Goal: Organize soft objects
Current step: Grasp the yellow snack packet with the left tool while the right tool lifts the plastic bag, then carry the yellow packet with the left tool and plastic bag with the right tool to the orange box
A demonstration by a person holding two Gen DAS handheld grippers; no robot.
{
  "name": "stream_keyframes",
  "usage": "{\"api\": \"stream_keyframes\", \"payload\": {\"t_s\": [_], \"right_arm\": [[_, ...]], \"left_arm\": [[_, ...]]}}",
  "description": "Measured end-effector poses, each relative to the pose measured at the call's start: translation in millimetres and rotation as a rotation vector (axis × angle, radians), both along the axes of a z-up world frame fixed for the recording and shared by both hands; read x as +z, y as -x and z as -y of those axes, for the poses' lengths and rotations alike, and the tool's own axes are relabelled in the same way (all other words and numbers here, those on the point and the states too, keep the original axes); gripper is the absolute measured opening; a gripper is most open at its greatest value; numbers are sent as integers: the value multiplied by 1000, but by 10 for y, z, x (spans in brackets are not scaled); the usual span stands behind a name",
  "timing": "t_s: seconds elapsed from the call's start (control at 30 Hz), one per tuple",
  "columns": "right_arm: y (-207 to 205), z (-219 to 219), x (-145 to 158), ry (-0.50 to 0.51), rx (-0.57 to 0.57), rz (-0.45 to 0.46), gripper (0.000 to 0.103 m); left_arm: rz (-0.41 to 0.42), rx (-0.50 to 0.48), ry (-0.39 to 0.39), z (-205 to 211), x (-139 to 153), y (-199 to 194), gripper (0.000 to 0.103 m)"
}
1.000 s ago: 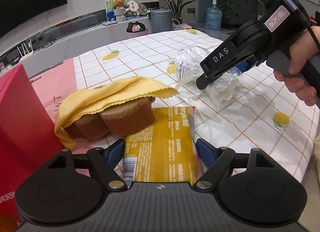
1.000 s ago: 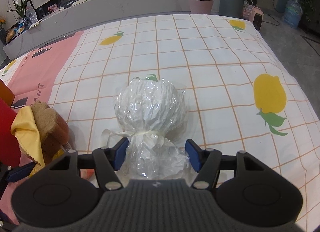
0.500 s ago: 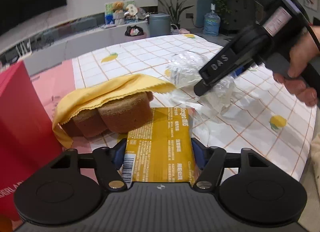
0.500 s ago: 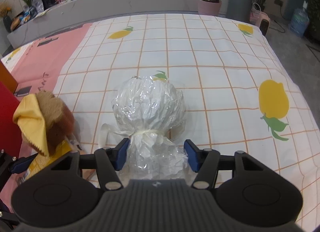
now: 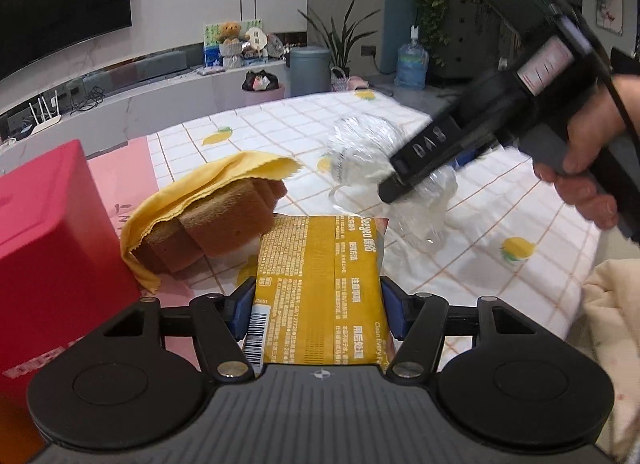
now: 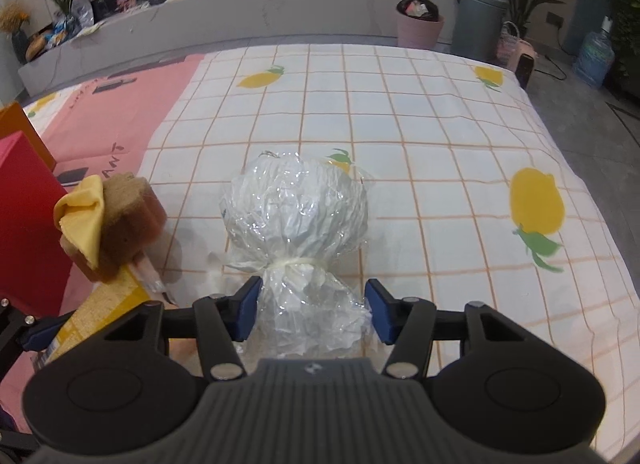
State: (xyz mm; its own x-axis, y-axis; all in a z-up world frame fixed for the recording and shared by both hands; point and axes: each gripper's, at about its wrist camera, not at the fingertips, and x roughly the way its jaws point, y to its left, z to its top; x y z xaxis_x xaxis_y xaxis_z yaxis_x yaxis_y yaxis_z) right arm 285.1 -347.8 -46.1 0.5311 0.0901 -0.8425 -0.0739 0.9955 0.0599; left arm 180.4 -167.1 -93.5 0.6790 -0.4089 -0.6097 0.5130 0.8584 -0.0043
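My left gripper (image 5: 318, 314) is shut on a yellow wipes packet (image 5: 320, 284) and holds it off the tablecloth. My right gripper (image 6: 312, 310) is shut on the tied neck of a clear plastic bag bundle (image 6: 296, 204), which also shows in the left wrist view (image 5: 372, 156). A brown sponge (image 5: 224, 224) lies on the cloth with a yellow cloth (image 5: 192, 192) draped over it, just left of the packet. Both also show in the right wrist view, the sponge (image 6: 128, 224) and the yellow cloth (image 6: 82, 216).
A red box (image 5: 52, 232) stands at the left, close to the sponge. The table carries a white checked lemon-print cloth (image 6: 400, 132) with a pink cloth (image 6: 120, 124) to the left. A cream fabric (image 5: 612, 304) lies at the right edge.
My left gripper closed on the yellow packet and raised it. My right gripper closed on the bag's neck and raised it; the view tilted up.
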Motion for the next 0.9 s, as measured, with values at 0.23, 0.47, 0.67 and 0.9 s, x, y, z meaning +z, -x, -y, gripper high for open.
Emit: {"api": "stream_keyframes", "payload": {"t_s": [0.23, 0.47, 0.67, 0.9], "right_arm": [[485, 233, 54, -145, -86, 18, 55], [796, 292, 353, -194, -169, 120, 56], [972, 199, 656, -248, -164, 189, 55], [1196, -133, 1085, -253, -147, 292, 55]], "left_arm": [[2, -6, 108, -187, 259, 116, 71], [38, 20, 169, -280, 612, 154, 71], [65, 44, 152, -341, 843, 151, 71], [98, 72, 162, -601, 1099, 202, 71]]}}
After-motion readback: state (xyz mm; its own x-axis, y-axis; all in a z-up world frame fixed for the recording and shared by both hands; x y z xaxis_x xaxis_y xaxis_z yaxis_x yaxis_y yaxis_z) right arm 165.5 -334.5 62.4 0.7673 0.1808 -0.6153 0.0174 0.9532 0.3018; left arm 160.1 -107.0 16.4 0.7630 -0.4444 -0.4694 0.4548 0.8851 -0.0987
